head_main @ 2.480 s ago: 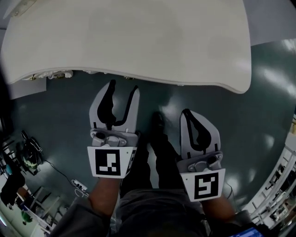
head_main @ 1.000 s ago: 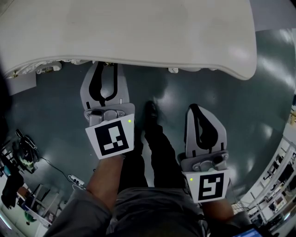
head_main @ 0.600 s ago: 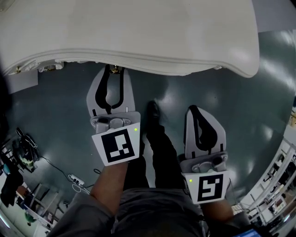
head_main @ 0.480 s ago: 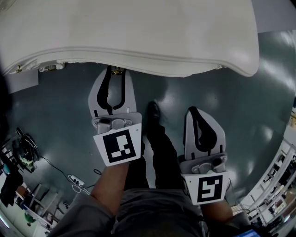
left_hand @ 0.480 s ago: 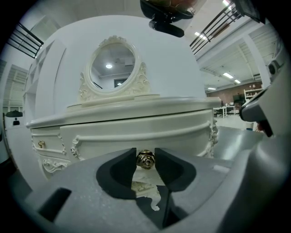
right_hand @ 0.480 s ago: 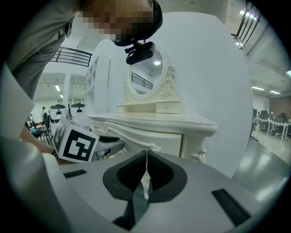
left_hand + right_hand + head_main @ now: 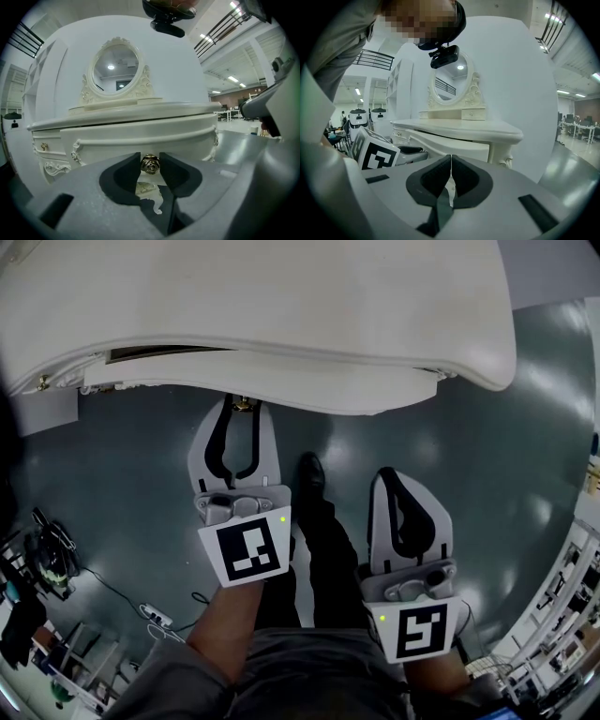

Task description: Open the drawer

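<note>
A white dressing table (image 7: 281, 296) fills the top of the head view. Its curved middle drawer (image 7: 262, 395) stands out a little from under the tabletop, with a dark gap behind its front at the left. My left gripper (image 7: 242, 409) is shut on the drawer's small gold knob (image 7: 150, 164), and both dark pads press on its sides. The drawer front (image 7: 140, 138) spans the left gripper view. My right gripper (image 7: 386, 476) hangs lower right over the floor, away from the table. In its own view the right gripper (image 7: 450, 174) is shut on nothing.
The person's dark trouser legs and a shoe (image 7: 311, 479) stand between the grippers. An oval mirror (image 7: 116, 70) sits on the tabletop. A small side drawer with a gold knob (image 7: 43, 146) is at the left. Cables and gear (image 7: 56, 559) lie on the floor at left.
My left gripper went up to the knob, closed on it and drew back toward the person. The drawer front has come out from under the tabletop. The right gripper has hardly moved.
</note>
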{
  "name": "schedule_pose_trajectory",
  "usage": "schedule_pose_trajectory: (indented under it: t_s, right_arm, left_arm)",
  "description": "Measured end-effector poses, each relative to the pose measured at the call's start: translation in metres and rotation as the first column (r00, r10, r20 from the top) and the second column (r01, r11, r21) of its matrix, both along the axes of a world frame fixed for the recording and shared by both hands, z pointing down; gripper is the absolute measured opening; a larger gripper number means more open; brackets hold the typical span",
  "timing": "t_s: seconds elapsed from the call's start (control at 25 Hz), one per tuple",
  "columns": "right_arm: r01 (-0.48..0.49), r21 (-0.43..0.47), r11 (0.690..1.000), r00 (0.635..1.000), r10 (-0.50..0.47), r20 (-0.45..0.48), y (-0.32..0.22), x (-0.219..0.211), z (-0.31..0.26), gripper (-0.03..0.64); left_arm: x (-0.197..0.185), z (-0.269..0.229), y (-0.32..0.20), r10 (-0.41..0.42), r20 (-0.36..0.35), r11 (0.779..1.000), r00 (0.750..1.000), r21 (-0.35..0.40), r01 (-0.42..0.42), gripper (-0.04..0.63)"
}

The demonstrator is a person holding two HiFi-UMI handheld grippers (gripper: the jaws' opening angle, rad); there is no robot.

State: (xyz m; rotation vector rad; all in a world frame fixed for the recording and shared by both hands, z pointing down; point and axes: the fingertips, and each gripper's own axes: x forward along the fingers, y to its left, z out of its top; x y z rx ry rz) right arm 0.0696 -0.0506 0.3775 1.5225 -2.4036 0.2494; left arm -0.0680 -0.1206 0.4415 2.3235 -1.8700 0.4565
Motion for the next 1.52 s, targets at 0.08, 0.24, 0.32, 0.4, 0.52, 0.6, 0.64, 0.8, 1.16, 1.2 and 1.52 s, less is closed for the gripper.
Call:
schedule_pose_trajectory:
  t_s: [0.08,0.24,0.32,0.4,0.52,0.6,0.64,0.8,1.16,1.2,1.52]
  right_arm:
    - [-0.005,0.005,1.000,1.000,0.005,0.001,0.005,-0.003,-0.001,0.014]
    - [-0.011,0.011,1.000,1.000,0.011,0.001,0.015,-0.006,-0.005,0.014]
    - [-0.015,0.015,1.000,1.000,0.015,0.000,0.019,-0.008,-0.008,0.014]
    - [-0.020,0.019,1.000,1.000,0.020,-0.002,0.023,-0.010,-0.010,0.014]
    - [-0.025,0.023,0.999,1.000,0.025,-0.007,0.030,-0.012,-0.012,0.014]
    - [-0.027,0.029,0.999,1.000,0.027,-0.008,0.033,-0.015,-0.014,0.014]
    - [-0.028,0.033,0.999,1.000,0.028,-0.009,0.034,-0.018,-0.015,0.014]
    - [-0.030,0.045,0.999,0.999,0.031,-0.010,0.044,-0.031,-0.021,0.014]
    - [-0.026,0.054,0.998,1.000,0.027,-0.015,0.044,-0.043,-0.029,0.014]
    - [-0.026,0.054,0.998,1.000,0.027,-0.016,0.044,-0.043,-0.029,0.014]
    - [-0.026,0.061,0.998,0.999,0.028,-0.019,0.043,-0.048,-0.033,0.014]
  left_arm:
    - [0.000,0.000,0.005,0.009,-0.002,1.000,1.000,-0.001,-0.009,0.133]
    - [0.000,0.000,0.015,0.026,-0.004,1.000,1.000,-0.005,-0.026,0.133]
    - [-0.001,0.001,0.020,0.031,-0.003,0.999,1.000,-0.009,-0.031,0.133]
    - [-0.003,0.001,0.024,0.036,-0.003,0.999,0.999,-0.009,-0.036,0.133]
    - [-0.004,0.003,0.033,0.048,0.004,0.999,0.999,-0.010,-0.048,0.133]
    - [-0.005,0.004,0.037,0.056,0.003,0.998,0.998,-0.011,-0.056,0.132]
    - [-0.006,0.004,0.038,0.059,0.001,0.998,0.998,-0.010,-0.059,0.132]
    - [-0.012,0.004,0.050,0.071,-0.002,0.997,0.997,-0.016,-0.071,0.132]
    - [-0.013,0.004,0.054,0.095,0.009,0.995,0.995,-0.017,-0.094,0.132]
    - [-0.012,0.003,0.053,0.095,0.009,0.995,0.995,-0.017,-0.095,0.132]
    - [-0.013,0.004,0.056,0.104,0.006,0.994,0.995,-0.025,-0.104,0.132]
